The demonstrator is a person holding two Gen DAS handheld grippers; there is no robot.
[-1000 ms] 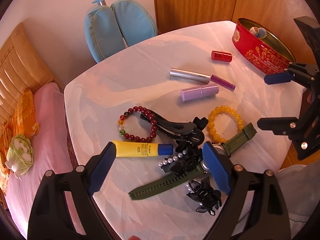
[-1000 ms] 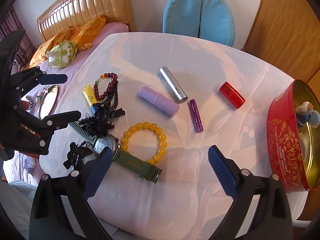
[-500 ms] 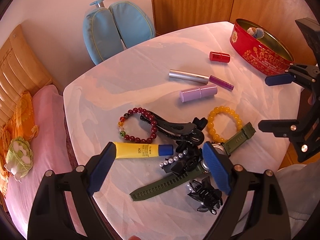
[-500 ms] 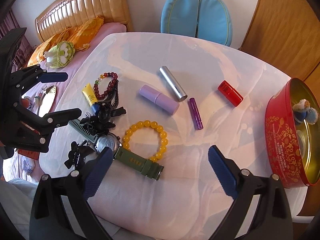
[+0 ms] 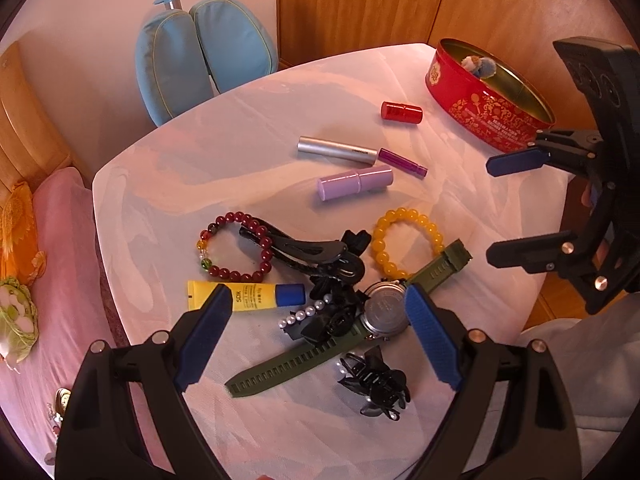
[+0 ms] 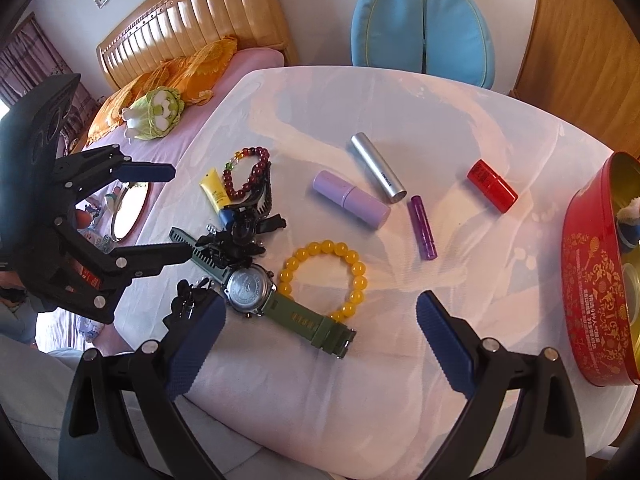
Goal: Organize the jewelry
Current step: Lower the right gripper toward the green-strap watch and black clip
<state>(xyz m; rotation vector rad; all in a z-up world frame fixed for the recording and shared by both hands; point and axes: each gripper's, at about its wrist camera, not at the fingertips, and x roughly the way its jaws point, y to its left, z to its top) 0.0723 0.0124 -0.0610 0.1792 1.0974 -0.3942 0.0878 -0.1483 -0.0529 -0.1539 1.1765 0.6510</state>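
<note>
- My left gripper (image 5: 316, 312) hangs wide apart, gripping nothing, above the green watch (image 5: 384, 312); my right gripper (image 6: 320, 312) is equally wide and empty
- Just beyond, a yellow bead bracelet (image 5: 406, 240) touches the watch strap; a dark red bead bracelet (image 5: 236, 246) lies beside black hair clips (image 5: 308, 248)
- Farther off lie lipsticks (image 5: 354, 183); the open red tin (image 5: 488, 98) sits at the table's (image 5: 248, 128) far corner
</note>
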